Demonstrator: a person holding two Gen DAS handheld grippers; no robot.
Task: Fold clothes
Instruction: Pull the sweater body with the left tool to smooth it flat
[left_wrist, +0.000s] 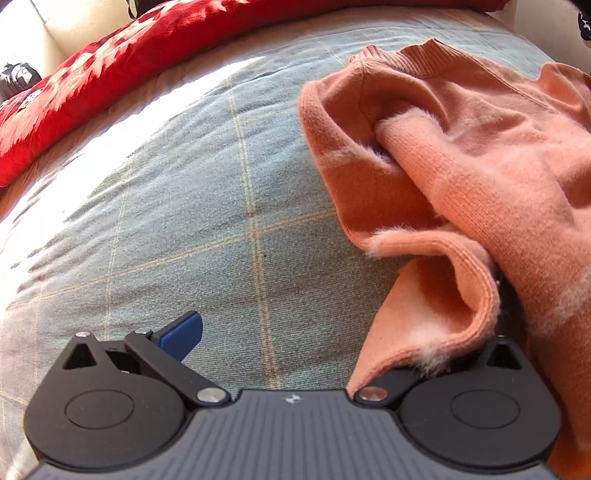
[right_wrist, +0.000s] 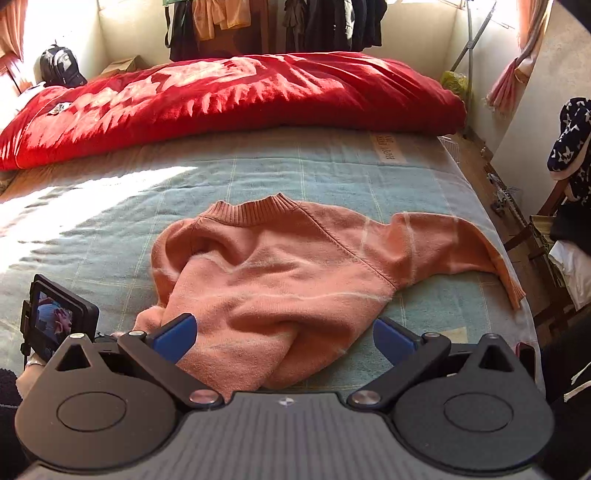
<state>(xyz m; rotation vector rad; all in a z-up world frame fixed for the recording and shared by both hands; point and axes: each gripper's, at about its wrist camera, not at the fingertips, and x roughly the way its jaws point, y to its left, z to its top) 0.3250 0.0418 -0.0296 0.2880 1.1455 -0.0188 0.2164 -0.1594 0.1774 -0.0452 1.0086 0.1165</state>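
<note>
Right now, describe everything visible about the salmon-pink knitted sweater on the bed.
The salmon-pink knitted sweater is fuzzy, with a ribbed crew collar and faint pale stripes. It lies front-up but rumpled on the blue-grey checked bedspread. One sleeve stretches sideways toward the bed edge; the other is bunched over the body. Its hem folds reach between the open right gripper, and drape over one side of the left gripper.

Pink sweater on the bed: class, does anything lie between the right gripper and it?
Nothing visible does. The right gripper hangs open directly over the pink sweater's lower hem on the plaid bedcover.
</note>
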